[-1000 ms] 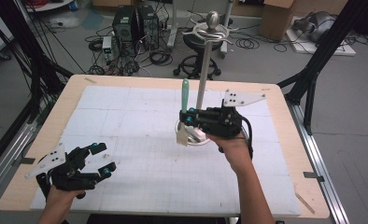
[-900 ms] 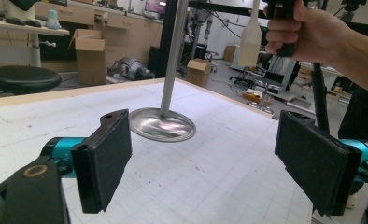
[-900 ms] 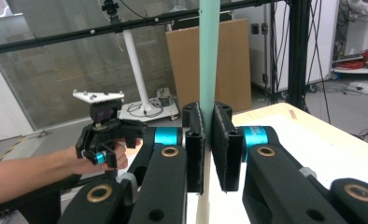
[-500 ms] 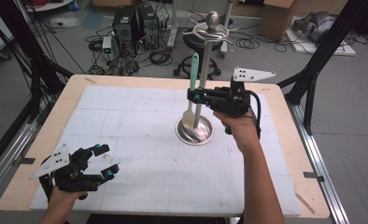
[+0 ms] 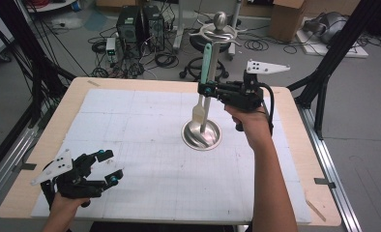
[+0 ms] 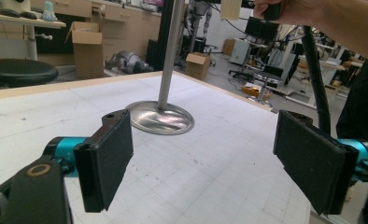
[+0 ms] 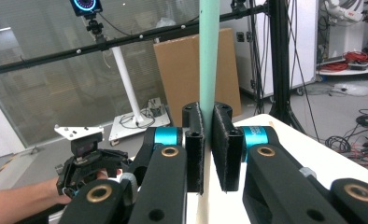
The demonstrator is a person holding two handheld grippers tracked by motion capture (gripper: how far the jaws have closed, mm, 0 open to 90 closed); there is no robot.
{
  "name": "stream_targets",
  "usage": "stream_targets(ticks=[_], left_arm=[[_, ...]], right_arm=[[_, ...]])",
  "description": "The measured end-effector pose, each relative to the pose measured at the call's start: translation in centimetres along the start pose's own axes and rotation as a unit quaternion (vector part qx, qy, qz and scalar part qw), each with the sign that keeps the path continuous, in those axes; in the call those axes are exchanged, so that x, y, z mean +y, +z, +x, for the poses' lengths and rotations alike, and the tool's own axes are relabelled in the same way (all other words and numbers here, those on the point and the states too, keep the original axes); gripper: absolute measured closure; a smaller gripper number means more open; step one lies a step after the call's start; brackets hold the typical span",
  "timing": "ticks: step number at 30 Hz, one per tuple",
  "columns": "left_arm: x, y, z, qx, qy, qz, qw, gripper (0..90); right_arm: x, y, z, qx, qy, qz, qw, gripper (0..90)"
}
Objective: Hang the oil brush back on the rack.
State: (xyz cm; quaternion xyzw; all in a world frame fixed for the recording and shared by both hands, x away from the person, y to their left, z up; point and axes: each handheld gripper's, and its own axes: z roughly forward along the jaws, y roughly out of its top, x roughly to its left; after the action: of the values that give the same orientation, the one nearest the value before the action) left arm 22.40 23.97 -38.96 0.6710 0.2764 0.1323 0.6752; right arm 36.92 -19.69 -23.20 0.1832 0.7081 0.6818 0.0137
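A utensil with a pale green handle (image 5: pixel 207 63) (image 7: pixel 208 56) and a cream head (image 5: pixel 198 115) hangs upright in the air beside the pole of a metal stand (image 5: pixel 212 104). My right gripper (image 5: pixel 207 89) (image 7: pixel 208 154) is shut on the handle, above the stand's round base (image 5: pixel 201 136) (image 6: pixel 161 119). My left gripper (image 5: pixel 109 166) (image 6: pixel 205 163) is held low at the table's front left corner. It is open with nothing between its pads. The stand's hooked top (image 5: pixel 219 30) rises behind the table.
A white gridded mat (image 5: pixel 145 145) covers the wooden table (image 5: pixel 295 159). Black frame struts (image 5: pixel 324 63) stand at the sides. On the floor beyond lie cables, computer cases (image 5: pixel 140 26) and cardboard boxes (image 5: pixel 280 21).
My right gripper has lifted the utensil from low at the stand's base to well above it. The left gripper has hardly moved.
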Motion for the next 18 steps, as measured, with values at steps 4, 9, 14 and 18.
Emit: stream_targets(ticks=[4,9,14,18], left_arm=[[0.00,0.04,0.02,-0.001,-0.001,0.000,1.0000,20.4],[0.01,-0.06,0.08,-0.001,-0.002,0.000,1.0000,20.5],[0.01,-0.20,0.16,0.001,-0.004,-0.001,1.0000,20.5],[0.00,-0.17,0.12,0.000,-0.003,-0.001,1.0000,20.5]], right_arm=[[-0.12,-0.05,-0.35,-0.003,0.006,0.005,1.0000,84.3],[-0.15,-0.11,-0.70,-0.008,0.010,0.003,0.9999,84.3],[-0.13,-0.15,-0.89,-0.012,0.016,0.004,0.9998,84.3],[-0.16,-0.06,-1.01,-0.020,0.016,0.009,0.9996,84.3]])
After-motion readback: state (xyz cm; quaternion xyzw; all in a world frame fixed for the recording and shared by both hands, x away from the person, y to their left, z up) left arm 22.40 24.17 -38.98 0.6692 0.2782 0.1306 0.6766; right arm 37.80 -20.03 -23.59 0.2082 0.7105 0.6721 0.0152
